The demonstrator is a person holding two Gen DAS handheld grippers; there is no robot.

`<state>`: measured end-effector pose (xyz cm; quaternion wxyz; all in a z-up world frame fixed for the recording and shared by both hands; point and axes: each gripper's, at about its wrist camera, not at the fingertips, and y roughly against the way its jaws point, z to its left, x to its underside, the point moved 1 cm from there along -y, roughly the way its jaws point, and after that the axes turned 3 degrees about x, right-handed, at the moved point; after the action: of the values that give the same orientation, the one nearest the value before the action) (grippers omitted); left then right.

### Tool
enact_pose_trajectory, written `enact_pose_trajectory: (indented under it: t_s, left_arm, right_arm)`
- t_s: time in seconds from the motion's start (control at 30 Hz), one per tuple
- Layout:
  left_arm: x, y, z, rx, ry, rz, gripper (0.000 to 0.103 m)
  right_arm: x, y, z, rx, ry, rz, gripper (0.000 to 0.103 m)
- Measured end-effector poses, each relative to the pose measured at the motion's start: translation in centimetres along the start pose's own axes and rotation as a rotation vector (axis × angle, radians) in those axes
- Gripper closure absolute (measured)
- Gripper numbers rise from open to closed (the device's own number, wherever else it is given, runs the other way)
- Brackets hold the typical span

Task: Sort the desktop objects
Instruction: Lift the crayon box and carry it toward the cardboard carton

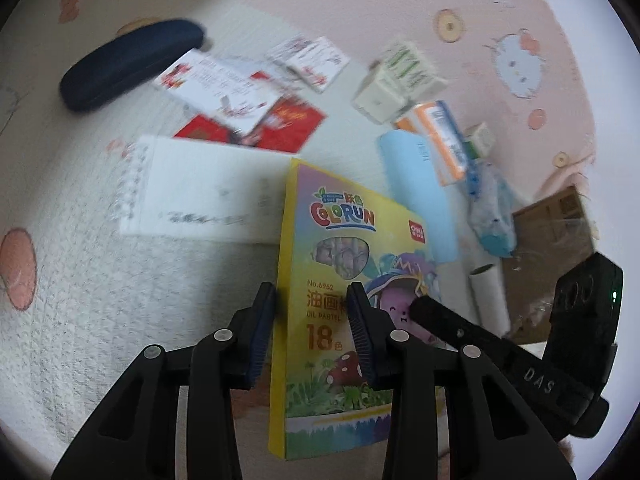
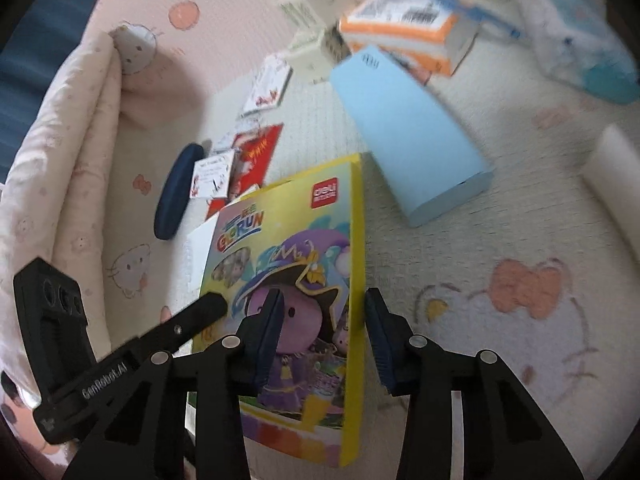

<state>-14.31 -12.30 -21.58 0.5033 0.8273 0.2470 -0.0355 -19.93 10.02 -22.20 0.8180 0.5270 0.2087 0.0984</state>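
A yellow Colorun oil pastel box (image 1: 320,264) is held tilted above the quilted mat. My left gripper (image 1: 312,320) grips its left edge between both fingers. My right gripper (image 2: 324,320) grips the box's (image 2: 304,248) right edge. Each gripper shows in the other's view, the right one (image 1: 520,360) and the left one (image 2: 120,360) as black bodies. On the mat lie a white spiral notebook (image 1: 200,192), a dark blue glasses case (image 1: 128,64), red and white cards (image 1: 240,104), and a light blue box (image 2: 408,132).
An orange and white carton (image 2: 408,28), small white boxes (image 1: 400,76), a blue tissue pack (image 2: 576,40), a white roll (image 2: 616,176) and a brown cardboard box (image 1: 552,240) lie around. A padded pink rim (image 2: 68,160) bounds the mat on the left.
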Motion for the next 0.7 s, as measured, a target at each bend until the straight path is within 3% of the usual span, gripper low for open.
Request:
enact_pose_trajectory:
  t_s: [0.2,0.3,0.53,0.7]
  left_arm:
    - [-0.3,1.3,-3.3,0.064,-0.074,-0.027,0.063]
    - [-0.4,0.8,-4.5,0.086,-0.109,-0.022,0.063]
    - [0.0,-5.6,-5.1,0.128,-0.106,0.099,0.063]
    - [0.4,-7.4,-4.7,0.135,-0.11,0.14,0.062]
  right_arm:
    - [-0.3,4.6,-0.8,-0.023,-0.048,-0.088,0.064]
    - [-0.6,5.8,-1.4,-0.009,-0.028,-0.081,0.064]
    - [-0.6,4.3,-5.7,0.077,-0.103,-0.048,0.064]
    - [-0.5,2.8,-8.8,0.036,-0.204,-0.015,0.064]
